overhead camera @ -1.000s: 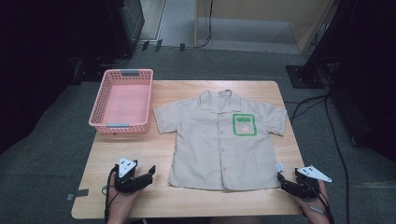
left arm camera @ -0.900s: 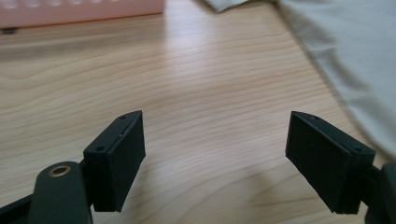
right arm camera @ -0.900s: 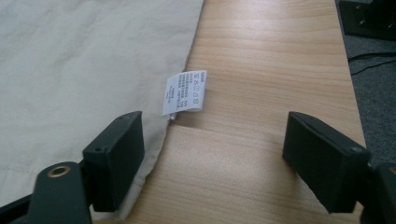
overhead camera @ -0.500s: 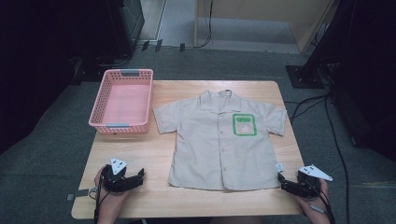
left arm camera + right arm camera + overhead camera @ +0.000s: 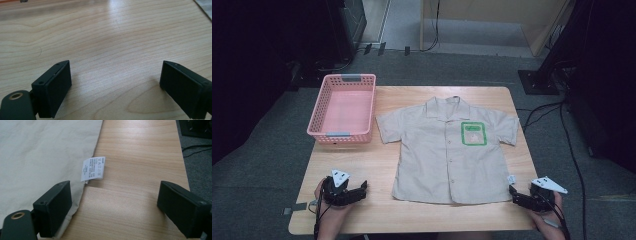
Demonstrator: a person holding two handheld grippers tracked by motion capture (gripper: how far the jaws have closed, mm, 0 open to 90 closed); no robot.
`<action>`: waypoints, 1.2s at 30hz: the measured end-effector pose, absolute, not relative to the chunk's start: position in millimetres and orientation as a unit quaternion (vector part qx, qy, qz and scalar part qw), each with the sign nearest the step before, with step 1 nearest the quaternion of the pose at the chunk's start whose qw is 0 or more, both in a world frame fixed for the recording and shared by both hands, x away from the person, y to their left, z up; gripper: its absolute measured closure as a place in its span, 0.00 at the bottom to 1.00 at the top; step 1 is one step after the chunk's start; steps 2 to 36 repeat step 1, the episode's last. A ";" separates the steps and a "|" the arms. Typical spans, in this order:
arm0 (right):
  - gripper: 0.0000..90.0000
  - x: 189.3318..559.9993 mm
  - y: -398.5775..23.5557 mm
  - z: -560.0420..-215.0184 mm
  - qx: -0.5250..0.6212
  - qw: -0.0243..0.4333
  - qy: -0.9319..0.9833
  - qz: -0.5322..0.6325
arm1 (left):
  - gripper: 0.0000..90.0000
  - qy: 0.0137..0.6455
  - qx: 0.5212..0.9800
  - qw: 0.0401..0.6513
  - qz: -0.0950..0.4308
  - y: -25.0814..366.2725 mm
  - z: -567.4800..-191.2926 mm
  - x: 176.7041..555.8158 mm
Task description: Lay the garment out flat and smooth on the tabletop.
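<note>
A beige short-sleeved shirt (image 5: 447, 150) with a green chest patch lies spread flat on the wooden table (image 5: 377, 210), collar away from me. My left gripper (image 5: 361, 189) rests low on the table left of the shirt's hem. Its jaws have just been opening and stand open over bare wood (image 5: 115, 65), with nothing between them. My right gripper (image 5: 513, 192) sits at the hem's right corner. Its jaws have also just been opening and stand open (image 5: 113, 183). Its left jaw lies over the shirt's edge (image 5: 37, 152), and the white care label (image 5: 93, 168) lies just ahead.
An empty pink plastic basket (image 5: 343, 134) stands at the table's back left, next to the shirt's sleeve. Cables (image 5: 562, 130) run over the grey floor to the right of the table. Dark equipment stands behind the table.
My left gripper has shifted a little to the left, away from the shirt's hem. The right gripper has stayed in place. The shirt has not moved.
</note>
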State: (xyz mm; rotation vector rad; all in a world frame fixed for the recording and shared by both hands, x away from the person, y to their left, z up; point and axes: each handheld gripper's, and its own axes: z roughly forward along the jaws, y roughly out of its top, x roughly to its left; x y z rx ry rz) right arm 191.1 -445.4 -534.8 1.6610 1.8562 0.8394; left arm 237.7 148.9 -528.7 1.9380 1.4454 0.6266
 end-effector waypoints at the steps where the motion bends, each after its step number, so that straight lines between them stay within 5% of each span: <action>1: 0.14 191.1 -445.4 -534.9 0.611 0.254 0.683 0.309 | 0.12 0.549 0.736 0.316 0.238 148.9 -528.7 237.7; 36: 0.14 191.1 -445.4 -534.9 0.611 0.254 0.683 0.309 | 0.12 0.549 0.736 0.316 0.238 148.9 -528.7 237.7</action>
